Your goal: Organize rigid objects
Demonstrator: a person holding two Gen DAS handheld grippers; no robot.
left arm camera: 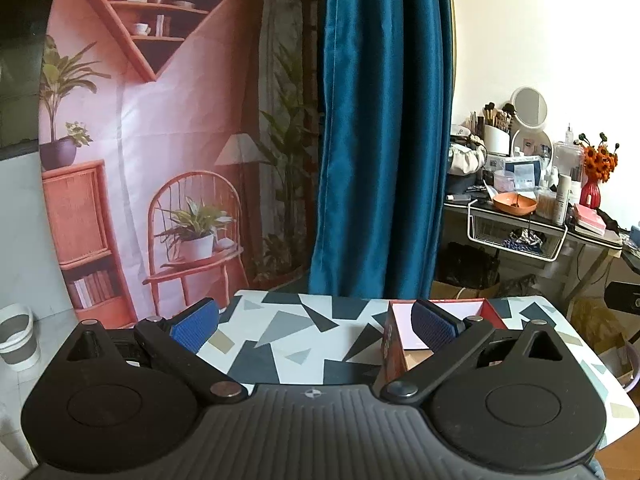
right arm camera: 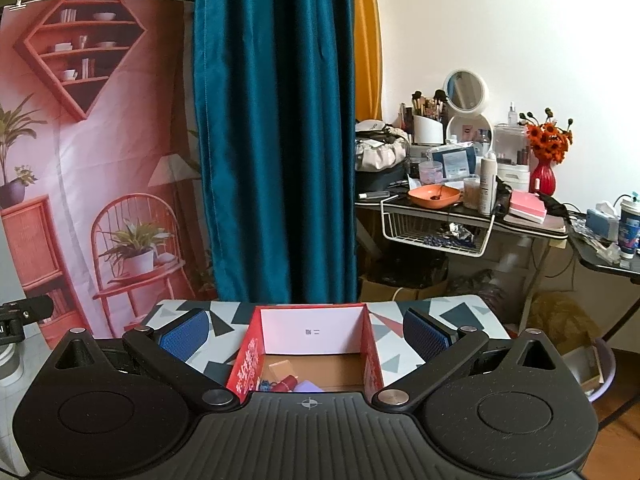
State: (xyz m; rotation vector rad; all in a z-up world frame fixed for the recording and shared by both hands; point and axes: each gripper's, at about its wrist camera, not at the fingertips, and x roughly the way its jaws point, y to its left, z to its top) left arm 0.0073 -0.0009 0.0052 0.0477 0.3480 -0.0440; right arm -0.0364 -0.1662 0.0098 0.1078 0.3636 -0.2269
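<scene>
A red cardboard box with a white inner wall stands open on the patterned table. Small items lie on its brown floor: a red one, a purple one and a tan piece, partly hidden by the gripper body. My right gripper hangs open above the box, a blue pad on either side of it. In the left wrist view the same box sits to the right, and my left gripper is open over bare tabletop, its right pad in front of the box.
A teal curtain and a printed pink backdrop hang behind the table. A cluttered dressing table with a wire basket, mirror and red vase stands to the right. A white bin sits on the floor at the left.
</scene>
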